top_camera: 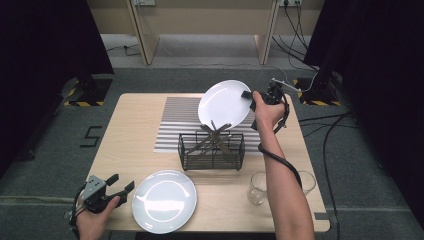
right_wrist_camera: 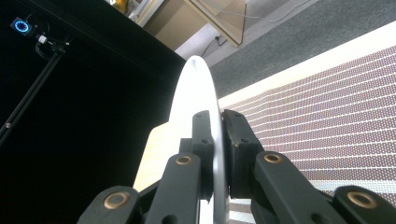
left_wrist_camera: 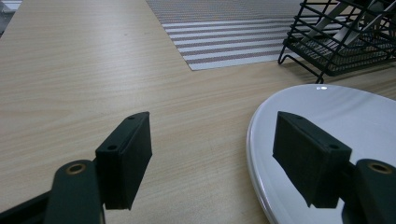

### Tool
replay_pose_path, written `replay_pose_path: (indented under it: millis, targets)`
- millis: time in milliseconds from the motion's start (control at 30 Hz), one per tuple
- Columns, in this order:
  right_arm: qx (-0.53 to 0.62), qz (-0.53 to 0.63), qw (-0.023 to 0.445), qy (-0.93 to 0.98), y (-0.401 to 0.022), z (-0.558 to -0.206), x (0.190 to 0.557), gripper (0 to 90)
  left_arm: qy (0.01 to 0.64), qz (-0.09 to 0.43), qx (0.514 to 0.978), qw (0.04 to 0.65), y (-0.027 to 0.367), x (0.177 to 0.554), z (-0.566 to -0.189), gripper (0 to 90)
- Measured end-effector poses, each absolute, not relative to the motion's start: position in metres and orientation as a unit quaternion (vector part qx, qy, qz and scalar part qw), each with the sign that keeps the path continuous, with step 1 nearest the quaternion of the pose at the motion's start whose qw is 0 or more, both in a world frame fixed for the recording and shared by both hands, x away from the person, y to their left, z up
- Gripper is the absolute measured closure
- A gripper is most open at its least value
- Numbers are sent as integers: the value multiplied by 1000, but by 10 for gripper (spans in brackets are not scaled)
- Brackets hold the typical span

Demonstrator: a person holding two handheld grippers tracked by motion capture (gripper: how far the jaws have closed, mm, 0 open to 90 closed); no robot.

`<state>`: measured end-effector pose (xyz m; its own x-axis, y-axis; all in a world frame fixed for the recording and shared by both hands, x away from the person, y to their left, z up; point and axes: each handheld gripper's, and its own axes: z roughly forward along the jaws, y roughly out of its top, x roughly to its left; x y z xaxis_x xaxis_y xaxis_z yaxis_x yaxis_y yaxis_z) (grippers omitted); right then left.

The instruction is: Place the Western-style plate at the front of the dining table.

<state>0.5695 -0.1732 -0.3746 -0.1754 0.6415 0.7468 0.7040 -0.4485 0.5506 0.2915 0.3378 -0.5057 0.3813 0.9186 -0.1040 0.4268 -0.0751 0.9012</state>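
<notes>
My right gripper is shut on the rim of a white plate, which it holds tilted on edge above the black wire rack. In the right gripper view both pads clamp the plate edge-on at my gripper. A second white plate lies flat on the table near the front edge. My left gripper rests open just left of it; in its own view the jaws stand wide with nothing between them, the right pad over the plate's rim.
The wire rack stands on a striped placemat with crossed dividers inside. Two clear glasses stand at the front right, beside the right forearm. The wooden table has bare room at the left.
</notes>
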Motion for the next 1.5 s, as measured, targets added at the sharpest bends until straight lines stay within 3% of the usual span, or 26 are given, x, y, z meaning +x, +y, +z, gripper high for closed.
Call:
replay_pose_path:
  millis: [1500]
  targets:
    - [-656, -537, 29, -530, -168, -392, 579, 839, 491, 260, 686, 470, 338, 291, -506, 278]
